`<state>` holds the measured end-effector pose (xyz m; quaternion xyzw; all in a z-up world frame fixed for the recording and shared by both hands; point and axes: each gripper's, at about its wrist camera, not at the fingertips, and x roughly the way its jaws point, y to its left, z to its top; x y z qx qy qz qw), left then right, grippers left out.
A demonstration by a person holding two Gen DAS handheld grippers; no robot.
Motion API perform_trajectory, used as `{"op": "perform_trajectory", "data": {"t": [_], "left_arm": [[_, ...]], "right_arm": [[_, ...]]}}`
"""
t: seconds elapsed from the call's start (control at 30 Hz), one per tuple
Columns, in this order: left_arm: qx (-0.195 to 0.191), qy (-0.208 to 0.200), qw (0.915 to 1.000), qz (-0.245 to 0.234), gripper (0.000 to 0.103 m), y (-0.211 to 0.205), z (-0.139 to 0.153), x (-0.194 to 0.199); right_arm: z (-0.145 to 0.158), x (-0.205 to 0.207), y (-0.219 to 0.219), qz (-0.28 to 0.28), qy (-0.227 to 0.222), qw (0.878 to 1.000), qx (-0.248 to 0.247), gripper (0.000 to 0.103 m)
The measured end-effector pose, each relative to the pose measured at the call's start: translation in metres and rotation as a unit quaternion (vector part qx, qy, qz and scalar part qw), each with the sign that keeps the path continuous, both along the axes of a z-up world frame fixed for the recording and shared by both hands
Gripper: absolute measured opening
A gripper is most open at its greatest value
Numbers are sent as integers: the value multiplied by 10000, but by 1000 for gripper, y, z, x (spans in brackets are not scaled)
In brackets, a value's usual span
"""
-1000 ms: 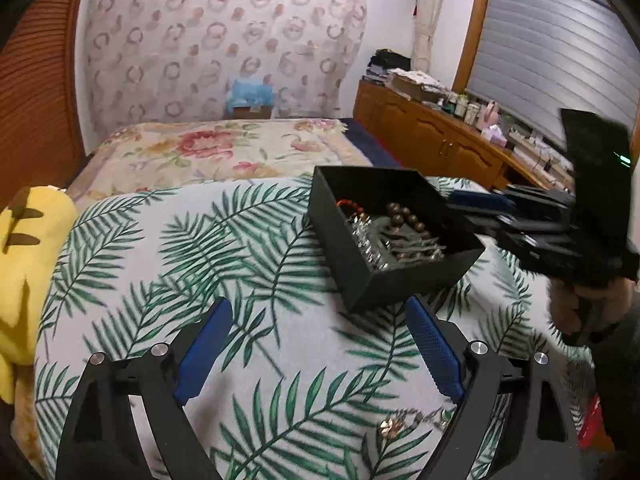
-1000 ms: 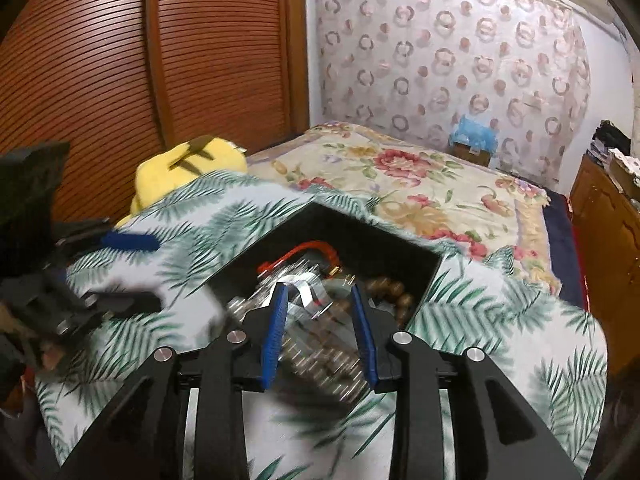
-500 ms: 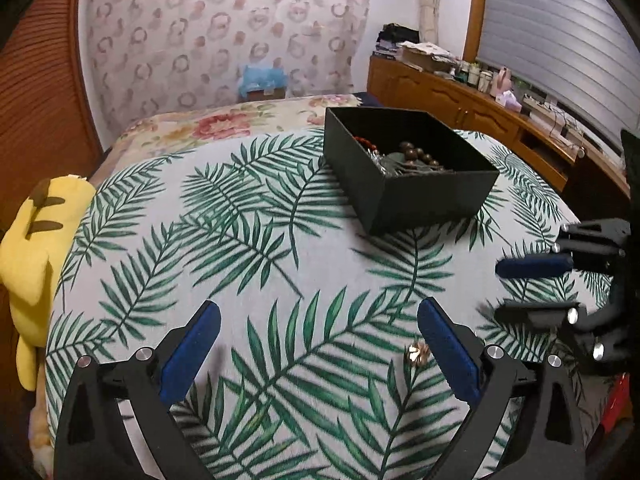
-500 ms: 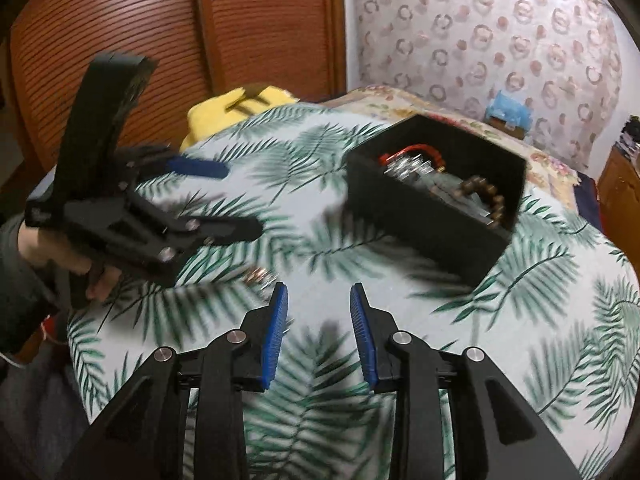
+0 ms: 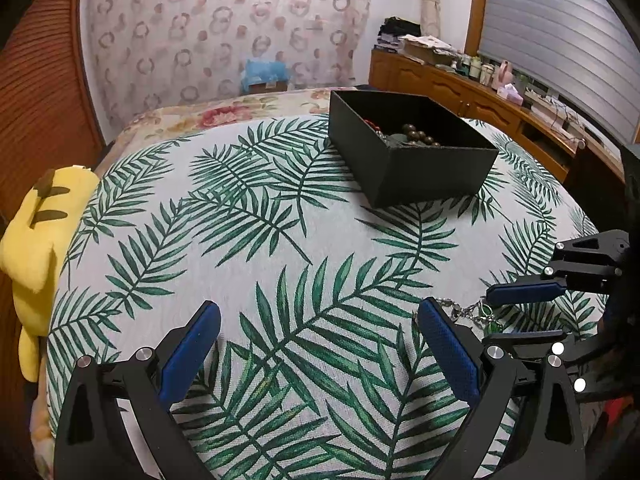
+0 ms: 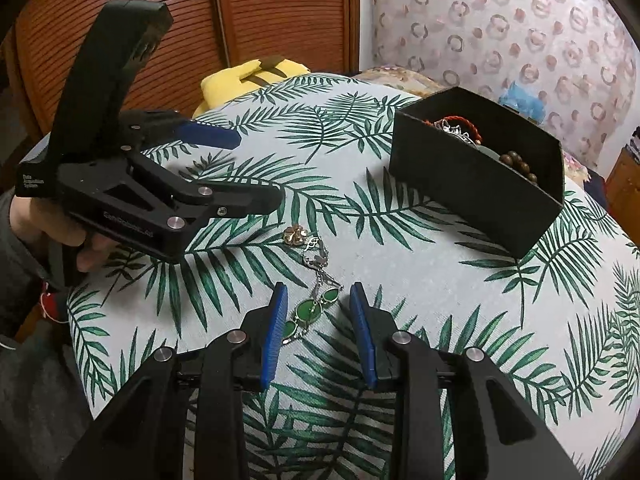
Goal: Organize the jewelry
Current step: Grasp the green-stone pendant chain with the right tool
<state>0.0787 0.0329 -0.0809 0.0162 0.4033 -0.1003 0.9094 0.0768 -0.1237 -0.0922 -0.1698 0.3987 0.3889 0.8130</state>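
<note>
Your left gripper [image 5: 318,330] hangs over the palm-leaf tablecloth [image 5: 280,240] with its blue pads spread wide and nothing but cloth between them. From the right wrist view you see the same tool on the left, gripped in your left hand [image 6: 60,236], its two fingers well apart and pointing toward the middle of the table

Your right gripper [image 6: 319,300] sits low over the cloth with its pads at a narrow gap. The green-stone necklace [image 6: 310,308] lies flat on the cloth between those pads; the left pad looks close to the green stones, but the pads are not pressing on it. Its silver chain runs away from you toward a small gold flower piece [image 6: 295,236], which lies just beside the chain's far end. In the left wrist view, the chain and a bit of green show just past your left gripper's right-hand pad, under the blue finger of the right gripper [image 5: 524,314]

The black box [image 6: 476,176] stands open farther back on the table, well apart from the necklace. Inside you see brown beads [image 6: 518,166], a red cord bracelet [image 6: 460,122] and some silver pieces heaped together. A yellow plush toy [image 5: 36,236] leans at the table's left edge
</note>
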Motion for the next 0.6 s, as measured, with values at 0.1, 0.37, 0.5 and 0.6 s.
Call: {"op": "perform_trajectory", "data": {"t": [0.1,0.37,0.5,0.6], "left_arm": [[1,39,10000,3,95,-2,-1,0],[41,125,9996,-260,95,-15,-3,-2],[33,103,9985,-537,95,-28,-1,-6],[87,52,9976,-691,89,-37,1,-9]], "right_arm": [[0,-1,-2,-39,-122,9999,-100,21],[0,12,-25,-374,-210,9989,-162,14],[3,18,-41,-592,-254,9979,-105,14],[6,20,-49,-671,-309,9973,-54,14]]}}
